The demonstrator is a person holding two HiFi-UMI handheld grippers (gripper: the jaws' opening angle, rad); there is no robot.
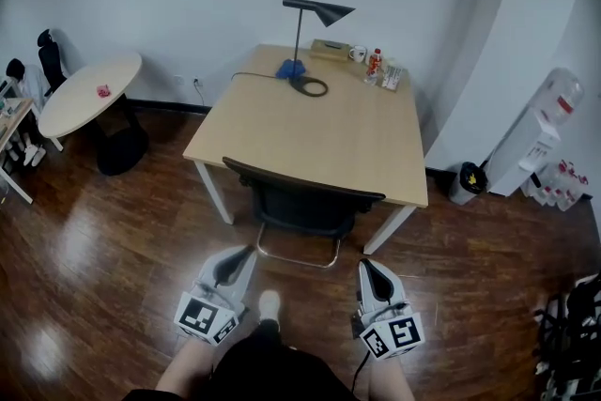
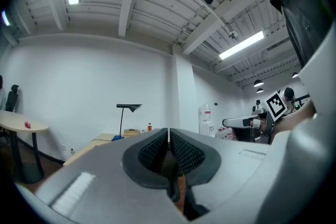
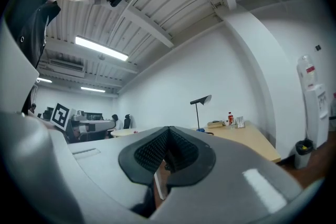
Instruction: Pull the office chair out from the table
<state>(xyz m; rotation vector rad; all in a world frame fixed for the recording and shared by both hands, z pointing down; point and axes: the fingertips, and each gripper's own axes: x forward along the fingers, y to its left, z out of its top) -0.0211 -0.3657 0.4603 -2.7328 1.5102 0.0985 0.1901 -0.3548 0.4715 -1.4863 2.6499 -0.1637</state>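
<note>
Office chair (image 1: 305, 202) tucked under table (image 1: 315, 136)

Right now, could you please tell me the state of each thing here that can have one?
Black mesh-backed office chair: pushed in at the light wooden table, untouched.
Black desk lamp: upright at the table's far edge.
Left gripper: shut, empty.
Right gripper: shut, empty.

The table (image 1: 319, 141) has a pale, matt wood top; the floor (image 1: 103, 239) is dark wood, glossy enough to mirror the lights. The office chair (image 1: 302, 202) has a matt black back (its weave too small to tell) over shiny metal tubing. The lamp (image 1: 317, 9) is matt black.
</note>
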